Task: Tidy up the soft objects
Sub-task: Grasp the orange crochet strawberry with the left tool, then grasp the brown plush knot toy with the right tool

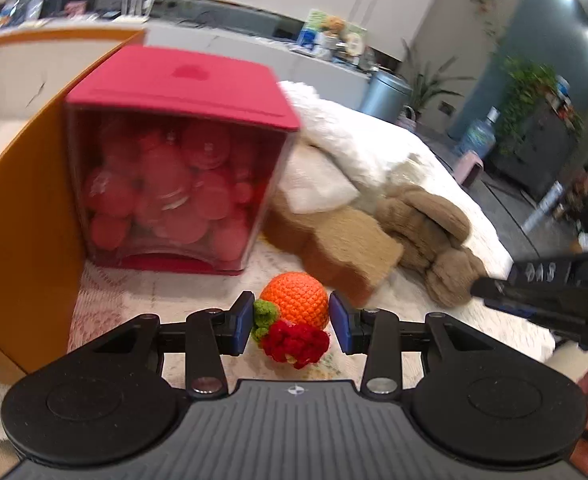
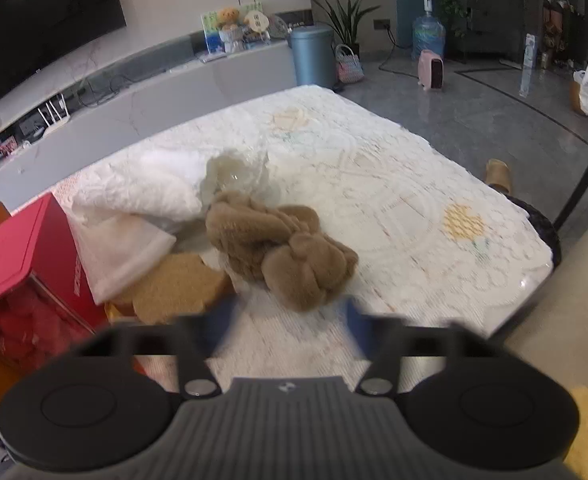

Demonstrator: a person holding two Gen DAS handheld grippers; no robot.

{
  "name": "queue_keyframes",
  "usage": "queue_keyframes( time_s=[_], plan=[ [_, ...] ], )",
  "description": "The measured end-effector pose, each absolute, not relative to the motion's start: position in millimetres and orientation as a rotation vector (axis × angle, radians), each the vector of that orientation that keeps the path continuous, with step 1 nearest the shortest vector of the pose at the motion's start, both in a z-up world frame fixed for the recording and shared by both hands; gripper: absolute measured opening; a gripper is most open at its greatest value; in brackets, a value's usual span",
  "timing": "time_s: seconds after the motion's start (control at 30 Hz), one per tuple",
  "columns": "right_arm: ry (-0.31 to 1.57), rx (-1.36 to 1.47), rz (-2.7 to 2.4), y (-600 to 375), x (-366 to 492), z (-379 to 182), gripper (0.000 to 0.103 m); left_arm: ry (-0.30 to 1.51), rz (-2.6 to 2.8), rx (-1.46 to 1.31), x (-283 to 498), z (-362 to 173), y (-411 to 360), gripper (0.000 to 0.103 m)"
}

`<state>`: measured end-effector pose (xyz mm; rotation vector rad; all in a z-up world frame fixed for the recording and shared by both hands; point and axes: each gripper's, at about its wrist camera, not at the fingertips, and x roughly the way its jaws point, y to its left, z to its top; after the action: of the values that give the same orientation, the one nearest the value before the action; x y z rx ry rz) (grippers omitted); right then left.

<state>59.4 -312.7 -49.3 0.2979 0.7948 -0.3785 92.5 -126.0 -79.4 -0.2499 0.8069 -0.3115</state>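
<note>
- Left gripper (image 1: 290, 322): jaws partly open around a crocheted orange-and-red toy (image 1: 294, 320) on the counter (image 2: 394, 200), left pad touching its green leaf
- Right gripper (image 2: 290, 320): blurred, jaws apart, nothing held, before the brown plush (image 2: 278, 248)

In the left wrist view, the box (image 1: 178, 160) stands upper left; the crochet fruit (image 1: 294, 320) lies lower centre, plush toy (image 1: 426, 228) right.
</note>
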Motion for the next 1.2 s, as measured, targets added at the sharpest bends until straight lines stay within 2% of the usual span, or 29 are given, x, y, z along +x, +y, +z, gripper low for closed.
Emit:
queue_keyframes(
  time_s=[0.03, 0.2, 0.27, 0.33, 0.4, 0.43, 0.57, 0.6, 0.63, 0.67, 0.73, 0.9, 0.97, 1.0, 1.07, 1.1, 1.13, 1.17, 1.2],
  plan=[
    [0.808, 0.275, -0.386, -312, 63, -52, 0.006, 0.812, -0.309, -0.263, 95, -81, -125, 0.046],
    [0.859, 0.17, -0.459, -307, 85, -65, 0.008, 0.822, -0.328, -0.288, 106, -88, -121, 0.046],
    [0.867, 0.117, -0.483, -302, 92, -69, 0.019, 0.824, -0.34, -0.299, 110, -89, -119, 0.046],
    [0.868, 0.067, -0.501, -297, 96, -73, 0.048, 0.826, -0.352, -0.309, 112, -91, -117, 0.046],
    [0.867, 0.051, -0.5, -294, 98, -75, 0.061, 0.83, -0.36, -0.325, 112, -92, -113, 0.046],
    [0.871, 0.046, -0.49, -293, 99, -75, 0.064, 0.832, -0.361, -0.334, 113, -92, -112, 0.047],
    [0.868, 0.052, -0.469, -296, 104, -82, 0.063, 0.828, -0.362, -0.345, 113, -93, -112, 0.047],
    [0.872, 0.056, -0.46, -297, 106, -85, 0.059, 0.829, -0.361, -0.345, 113, -94, -112, 0.047],
    [0.88, 0.066, -0.457, -299, 107, -86, 0.04, 0.83, -0.357, -0.348, 113, -94, -112, 0.047],
    [0.881, 0.076, -0.468, -300, 107, -86, 0.029, 0.832, -0.354, -0.351, 112, -93, -111, 0.047],
    [0.853, 0.122, -0.454, -304, 101, -80, 0.025, 0.833, -0.356, -0.339, 110, -92, -112, 0.047],
    [0.863, 0.231, -0.346, -299, 82, -72, 0.022, 0.832, -0.329, -0.336, 106, -89, -108, 0.046],
    [0.896, 0.279, -0.262, -290, 73, -69, 0.016, 0.819, -0.317, -0.329, 103, -86, -106, 0.046],
    [0.923, 0.282, -0.2, -283, 69, -67, 0.01, 0.815, -0.314, -0.322, 102, -84, -104, 0.046],
    [0.984, 0.273, -0.072, -268, 61, -65, 0.013, 0.808, -0.31, -0.328, 101, -83, -98, 0.046],
    [0.991, 0.258, -0.047, -260, 56, -63, 0.023, 0.811, -0.312, -0.338, 102, -83, -95, 0.046],
    [0.974, 0.234, -0.07, -257, 52, -59, 0.051, 0.816, -0.316, -0.355, 102, -83, -93, 0.046],
    [0.949, 0.184, -0.141, -253, 50, -54, 0.065, 0.815, -0.321, -0.391, 102, -83, -90, 0.046],
    [0.914, 0.113, -0.236, -251, 49, -50, 0.086, 0.818, -0.329, -0.408, 102, -83, -88, 0.046]
  ],
)
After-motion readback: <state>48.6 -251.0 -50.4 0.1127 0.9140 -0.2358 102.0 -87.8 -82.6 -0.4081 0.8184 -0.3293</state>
